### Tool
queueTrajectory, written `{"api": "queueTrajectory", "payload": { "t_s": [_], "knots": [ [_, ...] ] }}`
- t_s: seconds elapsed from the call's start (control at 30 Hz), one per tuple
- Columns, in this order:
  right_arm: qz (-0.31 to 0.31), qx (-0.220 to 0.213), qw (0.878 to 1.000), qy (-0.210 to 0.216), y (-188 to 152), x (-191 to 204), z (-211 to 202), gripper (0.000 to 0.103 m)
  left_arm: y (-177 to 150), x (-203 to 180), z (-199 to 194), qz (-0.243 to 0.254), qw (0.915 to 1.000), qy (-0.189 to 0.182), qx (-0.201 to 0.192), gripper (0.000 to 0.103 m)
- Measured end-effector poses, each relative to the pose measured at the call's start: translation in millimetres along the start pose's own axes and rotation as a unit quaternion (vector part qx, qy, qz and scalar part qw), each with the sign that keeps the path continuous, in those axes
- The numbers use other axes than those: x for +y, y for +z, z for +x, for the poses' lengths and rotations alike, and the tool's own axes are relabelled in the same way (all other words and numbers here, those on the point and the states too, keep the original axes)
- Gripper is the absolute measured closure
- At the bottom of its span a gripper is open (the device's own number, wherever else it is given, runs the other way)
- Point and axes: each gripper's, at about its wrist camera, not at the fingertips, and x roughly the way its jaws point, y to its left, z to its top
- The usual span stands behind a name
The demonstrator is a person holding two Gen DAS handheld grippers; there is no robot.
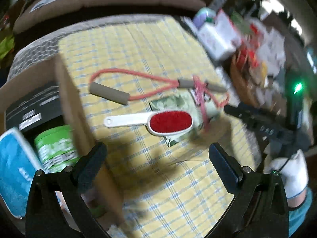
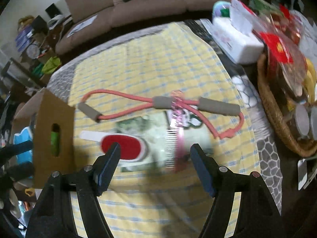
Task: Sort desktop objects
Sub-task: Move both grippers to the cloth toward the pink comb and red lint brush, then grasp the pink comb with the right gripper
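Note:
A yellow checked cloth (image 1: 138, 45) covers the table. On it lie a white-handled lint brush with a red pad (image 1: 170, 122), a pink resistance band with grey foam handles (image 1: 109, 93), and a pink comb (image 2: 178, 144) on top of a green patterned pouch (image 2: 152, 136). My left gripper (image 1: 158, 147) hovers open and empty just in front of the lint brush, beside the cardboard box (image 1: 73, 107). My right gripper (image 2: 155, 146) hangs open and empty above the pouch, between the brush pad and the comb. Both views are blurred by motion.
The cardboard box at the left holds a green canister (image 1: 55, 148), a blue pack (image 1: 13, 168) and a black box (image 1: 33, 103). A wicker basket (image 2: 277, 119) of goods and a white tissue box (image 2: 237, 41) crowd the right. A brown sofa (image 2: 138, 10) stands behind.

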Motion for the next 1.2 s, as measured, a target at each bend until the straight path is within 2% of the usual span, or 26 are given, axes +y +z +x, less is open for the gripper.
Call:
{"api": "queueTrajectory", "payload": {
  "t_s": [0.13, 0.37, 0.57, 0.67, 0.77, 0.87, 0.97, 1.03, 1.13, 1.2],
  "knots": [
    [0.018, 0.013, 1.0, 0.005, -2.4, -23.7, 21.5, 0.029, 7.6, -19.0, 36.3, 0.024, 0.999, 0.013, 0.034, 0.0],
    [0.03, 0.017, 0.999, 0.013, 0.9, -45.6, 57.0, 0.029, 21.5, -26.0, 76.6, 0.003, 0.9986, 0.01, 0.052, 0.0],
    [0.022, 0.007, 1.0, 0.016, 11.6, -44.5, 72.3, 0.029, 28.5, -20.0, 96.2, -0.03, 0.9978, 0.008, 0.058, 0.0],
    [0.016, 0.006, 1.0, 0.015, 16.3, -40.3, 80.5, 0.037, 29.9, -17.9, 101.4, -0.034, 0.9977, 0.011, 0.058, 0.0],
    [0.015, 0.011, 1.0, 0.013, 20.9, -38.2, 90.2, 0.039, 31.3, -17.2, 106.2, -0.035, 0.9975, 0.011, 0.06, 0.0],
    [0.013, 0.016, 1.0, 0.012, 23.8, -38.0, 100.1, 0.054, 32.8, -17.7, 108.1, -0.034, 0.9976, 0.008, 0.06, 0.0],
    [0.016, 0.026, 0.999, 0.012, 25.0, -39.1, 111.2, 0.058, 33.6, -17.9, 109.9, -0.034, 0.9976, 0.006, 0.06, 0.0],
    [0.014, 0.029, 0.999, 0.014, 23.7, -39.0, 114.3, 0.078, 33.5, -17.8, 111.4, -0.034, 0.9976, 0.004, 0.061, 0.0],
    [0.014, 0.023, 0.999, 0.021, 22.9, -39.7, 110.9, 0.084, 32.0, -19.2, 115.2, -0.03, 0.9976, -0.002, 0.063, 0.0],
    [0.014, 0.016, 0.999, 0.027, 23.0, -40.5, 104.4, 0.093, 31.2, -20.2, 117.4, -0.026, 0.9975, 0.002, 0.066, 0.0]
  ]
}}
